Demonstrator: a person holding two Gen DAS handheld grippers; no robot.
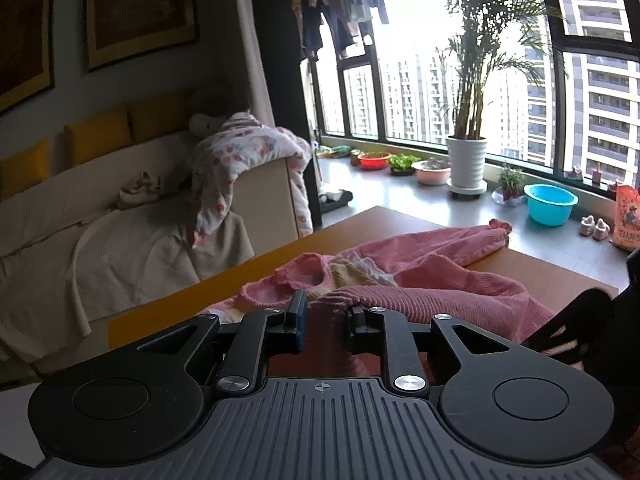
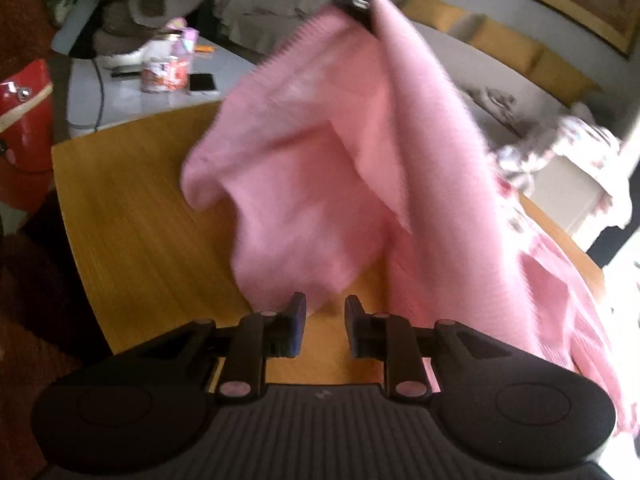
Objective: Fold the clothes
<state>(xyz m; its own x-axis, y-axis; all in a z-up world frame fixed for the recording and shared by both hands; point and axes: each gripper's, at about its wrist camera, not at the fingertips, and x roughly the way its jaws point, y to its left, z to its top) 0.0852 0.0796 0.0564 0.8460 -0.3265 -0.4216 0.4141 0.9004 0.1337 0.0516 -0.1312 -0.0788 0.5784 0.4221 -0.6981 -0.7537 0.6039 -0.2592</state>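
L tongs clamp a bunched fold of the pink ribbed sweater, lifted off the wooden table; rest of it drapes across the table toward the window. R tongs narrow gap, nothing btwn pads, just under the hanging hem. R view blurred.

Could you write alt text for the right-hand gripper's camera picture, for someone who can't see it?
A blurred pink garment hangs over a wooden table, its top edge held by another gripper. The right gripper below has nothing between its fingers.
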